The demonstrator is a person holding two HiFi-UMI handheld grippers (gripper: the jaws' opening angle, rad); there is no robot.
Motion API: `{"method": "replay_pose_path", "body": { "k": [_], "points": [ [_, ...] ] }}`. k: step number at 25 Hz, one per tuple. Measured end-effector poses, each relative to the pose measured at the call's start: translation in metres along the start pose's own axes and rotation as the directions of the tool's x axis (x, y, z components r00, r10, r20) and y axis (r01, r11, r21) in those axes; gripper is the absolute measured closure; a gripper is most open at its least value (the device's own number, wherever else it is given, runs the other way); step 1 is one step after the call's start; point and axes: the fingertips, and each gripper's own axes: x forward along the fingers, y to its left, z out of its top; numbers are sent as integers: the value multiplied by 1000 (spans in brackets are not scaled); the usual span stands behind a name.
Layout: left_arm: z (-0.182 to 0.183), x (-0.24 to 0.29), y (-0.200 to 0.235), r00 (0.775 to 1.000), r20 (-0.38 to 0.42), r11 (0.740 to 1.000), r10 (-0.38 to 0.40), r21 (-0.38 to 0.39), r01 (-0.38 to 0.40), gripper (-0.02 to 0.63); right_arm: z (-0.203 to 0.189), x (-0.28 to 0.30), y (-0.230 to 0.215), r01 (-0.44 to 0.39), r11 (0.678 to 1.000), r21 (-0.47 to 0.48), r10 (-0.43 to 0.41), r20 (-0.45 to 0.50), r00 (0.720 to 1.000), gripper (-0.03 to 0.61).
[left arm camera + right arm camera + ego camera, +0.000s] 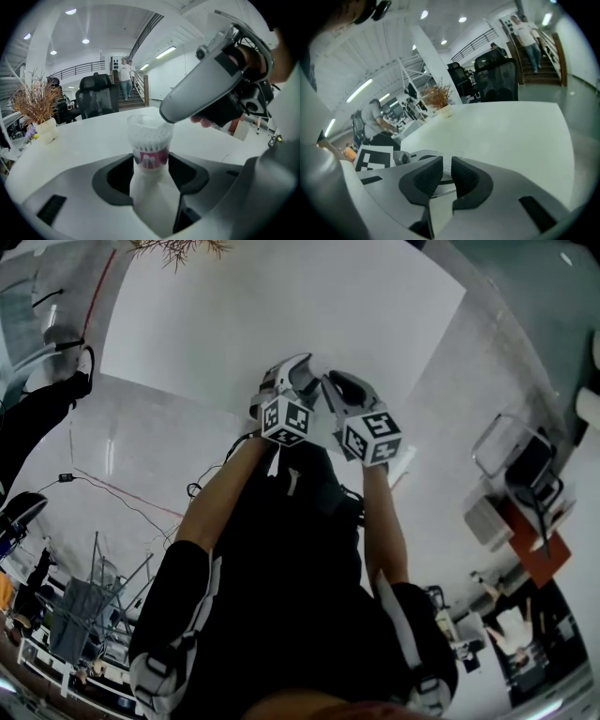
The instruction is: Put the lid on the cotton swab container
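The cotton swab container (150,140), clear plastic with a pink label and packed with white swabs, stands upright between the pads of my left gripper (151,165), which is shut on its lower part. A clear lid (149,121) sits at its top. My right gripper (165,115) reaches down onto the container's top right rim. In the right gripper view the right gripper (446,162) has its jaws almost together, with a thin pale edge of the lid (446,165) in the narrow gap. In the head view the left gripper (298,367) and right gripper (336,381) meet above the white table (234,324).
A dried plant in a white vase (40,110) stands at the table's far left. Black office chairs (96,101) line the far edge, and people (124,75) are on the stairs behind. A desk and chair (520,465) stand on the floor to the right.
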Motion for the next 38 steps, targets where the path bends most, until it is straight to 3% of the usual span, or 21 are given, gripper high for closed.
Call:
{"method": "replay_pose_path", "body": {
  "k": [4,7,12,15,24,28,33,36,38],
  "points": [
    [1,0,0,1000,0,1000,1,2,-1,380,-2,2,2,76,978,-193,-103,-133,986,523],
    [0,0,0,1000,1,1000,1,1,-1,380,-4,4,3,74,964,-256,-132,-216,968,523],
    [-1,0,0,1000,-1,1000,2,5,-2,382,-2,8,10,74,962,-262,-159,-320,934,523],
    [-3,2,1,1000,-7,1000,1,13,0,380,-3,12,10,91,945,-315,-206,-355,912,535],
    [-3,-1,2,1000,-8,1000,-5,18,5,380,-4,13,10,70,951,-300,-180,-357,917,535],
    [-4,-12,7,1000,-5,1000,0,11,0,380,0,5,12,99,947,-304,-195,-303,933,535],
    [-4,-43,19,999,24,1000,28,-5,-28,380,17,-19,18,191,933,-306,-233,-105,967,535],
    [4,-78,22,995,81,999,51,-14,-50,387,21,-47,34,265,930,-253,-271,13,963,535],
    [14,-109,25,988,137,997,78,-31,-75,437,23,-70,48,310,930,-198,-294,107,950,538]
  ]
}}
